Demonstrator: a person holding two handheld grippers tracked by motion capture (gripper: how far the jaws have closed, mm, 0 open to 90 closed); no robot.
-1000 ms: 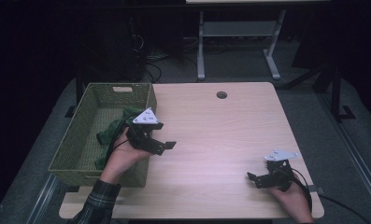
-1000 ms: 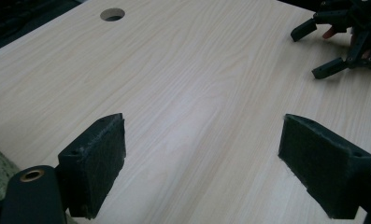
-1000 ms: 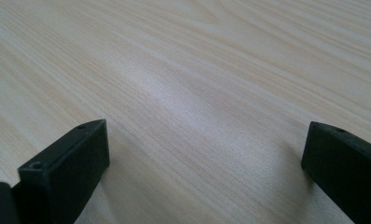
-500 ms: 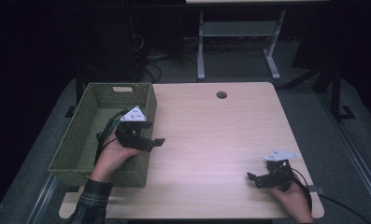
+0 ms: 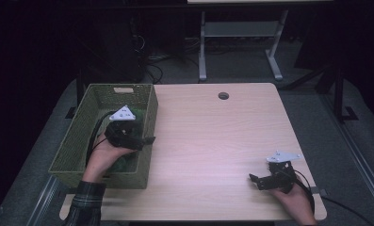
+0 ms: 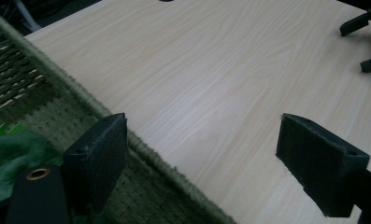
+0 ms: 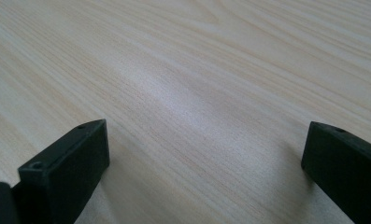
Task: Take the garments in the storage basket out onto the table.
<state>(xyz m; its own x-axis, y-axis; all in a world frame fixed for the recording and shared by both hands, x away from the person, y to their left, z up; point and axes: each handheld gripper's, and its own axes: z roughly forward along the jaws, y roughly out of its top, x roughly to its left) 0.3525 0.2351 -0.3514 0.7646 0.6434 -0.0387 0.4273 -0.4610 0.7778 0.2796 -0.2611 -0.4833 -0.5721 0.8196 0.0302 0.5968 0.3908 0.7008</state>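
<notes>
The wooden table [image 5: 213, 141] is the largest thing here, pale and bare apart from a small round hole [image 5: 223, 95] near its far edge. Taking the woven green basket [image 5: 81, 141] as the landmark: it stands on the table's left part, its long right wall running along the open wood.

Inside the basket, toward its near end, lies a green cloth [image 6: 8, 149], crumpled and fuzzy-looking, resting on the basket's floor just inside the right wall. It is apart from both grippers.

The left gripper [image 5: 144, 140] hangs over the basket's right wall, one jaw above the inside of the basket and the other over the tabletop; its jaws stand wide apart with nothing between them. The right gripper [image 5: 256, 181] rests well away from the basket, by the table's near right corner, jaws likewise spread wide over bare wood.

The cloth looks light, soft and limp, so it should drape and sag rather than keep any shape, and it will not slip much against the jaw pads. A raised fold or bunched ridge near its middle seems the best place to pinch; an edge alone would likely let the rest drag on the basket's wall.
</notes>
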